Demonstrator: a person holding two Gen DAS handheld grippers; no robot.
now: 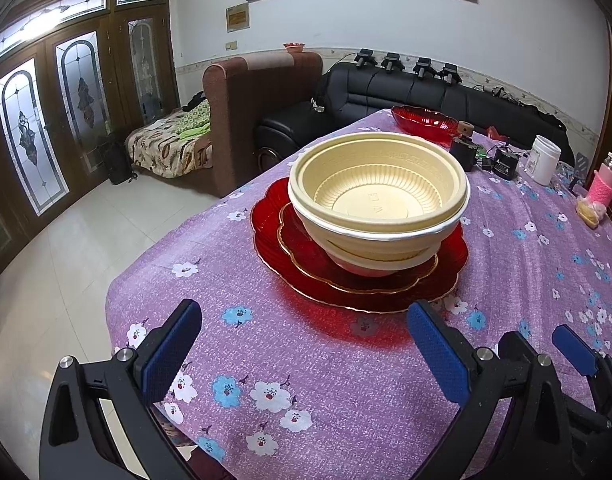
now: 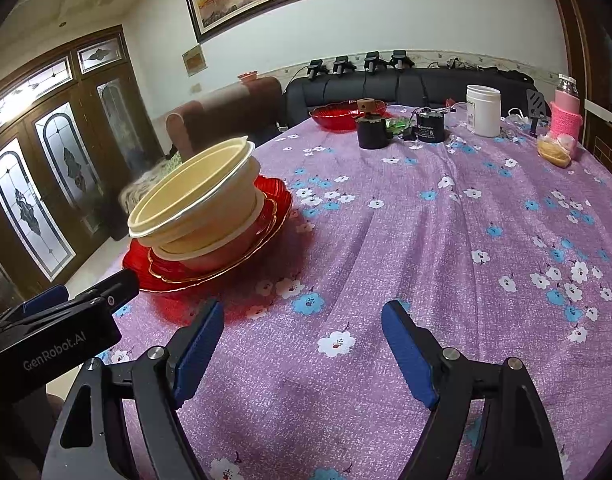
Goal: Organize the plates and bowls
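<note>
**Bowls stacked on red plates, both grippers empty**

Nested cream bowls (image 1: 377, 200) sit on two stacked red plates (image 1: 306, 280) near the bench's (image 1: 306, 380) left edge, on a purple floral cloth. The left gripper (image 1: 304, 348) hovers just short of the plates, fingers (image 1: 435, 350) spread wide, holding nothing. The right gripper (image 2: 302, 354) hangs beside it over bare cloth, equally wide and empty. Farther back stand a red bowl (image 2: 341, 116), a white jar (image 2: 483, 110) and a black sofa (image 1: 385, 88).

Table: purple flowered cloth (image 2: 385, 240) covers it.
Left of frame: big red plate (image 1: 266, 236) on cloth.
Top: red bowl (image 2: 337, 118), white jar (image 2: 483, 111), pink bottle (image 2: 565, 116).
</note>
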